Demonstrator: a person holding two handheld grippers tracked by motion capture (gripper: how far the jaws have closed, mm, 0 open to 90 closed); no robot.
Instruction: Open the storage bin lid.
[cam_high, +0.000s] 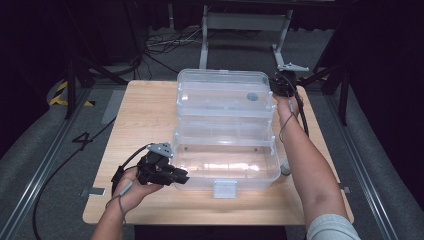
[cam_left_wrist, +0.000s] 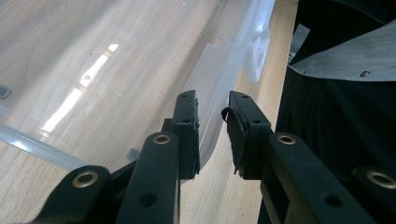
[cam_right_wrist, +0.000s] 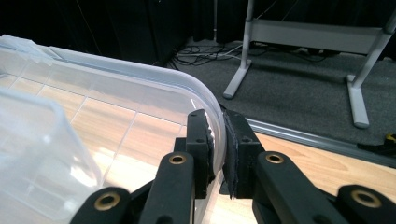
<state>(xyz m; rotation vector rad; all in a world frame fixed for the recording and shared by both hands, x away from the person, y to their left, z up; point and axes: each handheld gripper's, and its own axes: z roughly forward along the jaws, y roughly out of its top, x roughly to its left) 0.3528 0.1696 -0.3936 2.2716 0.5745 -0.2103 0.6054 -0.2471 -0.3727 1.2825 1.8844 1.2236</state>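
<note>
A clear plastic storage box (cam_high: 227, 165) sits open in the middle of the light wooden table (cam_high: 145, 115), its hinged clear lid (cam_high: 222, 92) tilted back at the far side. The left gripper (cam_high: 180, 176) pinches the box's near left wall (cam_left_wrist: 210, 116) between narrow jaws. The right gripper (cam_high: 276, 85) clamps the lid's far right corner rim (cam_right_wrist: 217, 121), pads pressing both sides

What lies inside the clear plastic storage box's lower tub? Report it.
Nothing lies loose in the clear plastic storage box; the light wooden table shows through its floor. The left gripper covers the near-left corner.
</note>
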